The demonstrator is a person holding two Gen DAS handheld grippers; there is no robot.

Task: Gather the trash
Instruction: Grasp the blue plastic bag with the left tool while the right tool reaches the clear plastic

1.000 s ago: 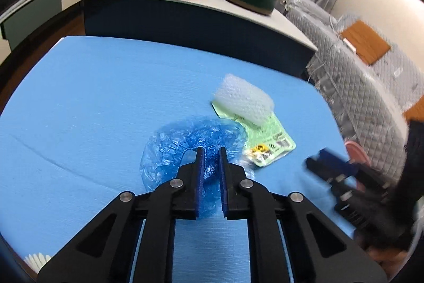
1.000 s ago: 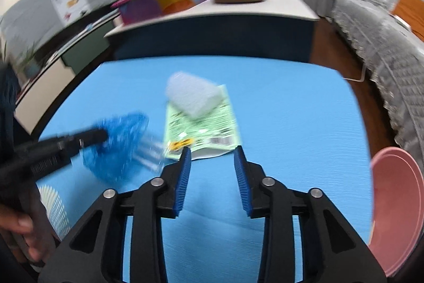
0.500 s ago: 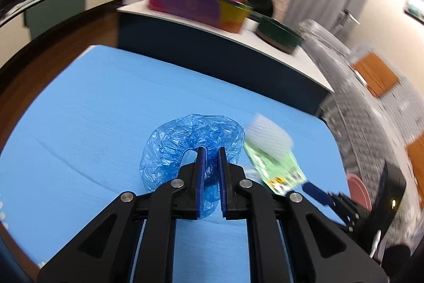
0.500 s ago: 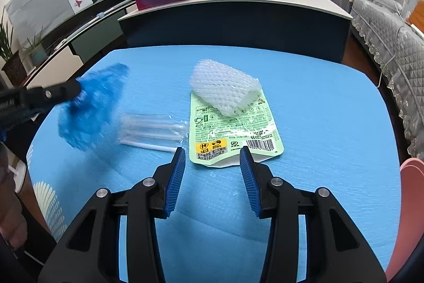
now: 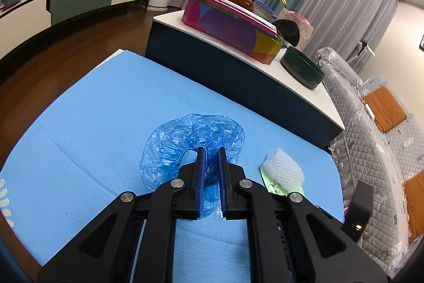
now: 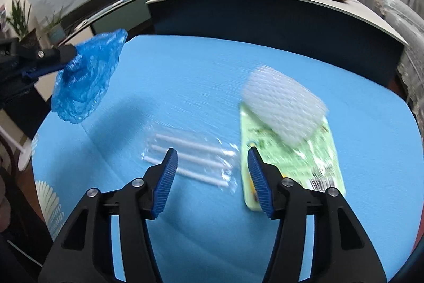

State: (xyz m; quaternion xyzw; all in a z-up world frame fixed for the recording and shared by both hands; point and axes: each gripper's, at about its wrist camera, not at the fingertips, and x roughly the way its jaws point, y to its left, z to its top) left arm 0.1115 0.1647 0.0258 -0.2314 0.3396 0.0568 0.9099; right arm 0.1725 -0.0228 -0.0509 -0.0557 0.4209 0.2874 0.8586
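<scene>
Trash pickup — two grippers over blue table point(image 6: 201, 65)
Left gripper point(image 5: 211, 158) clamped on blue plastic cover point(image 5: 190, 139), lifted clear; right gripper point(image 6: 210, 166) empty, jaws opening w/ straw packet point(image 6: 190, 155) just ahead — prob. next grab.

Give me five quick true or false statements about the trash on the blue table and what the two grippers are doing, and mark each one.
1. The left gripper is shut on the blue plastic cover. True.
2. The right gripper grips the green packet. False: its jaws are opening, with nothing pressed between them.
3. The white foam net lies partly on the green packet. True.
4. The clear wrapper of white sticks is held above the blue table. False: it lies flat on the table.
5. The blue plastic cover lies flat on the table. False: it hangs from the left gripper, off the surface.
</scene>
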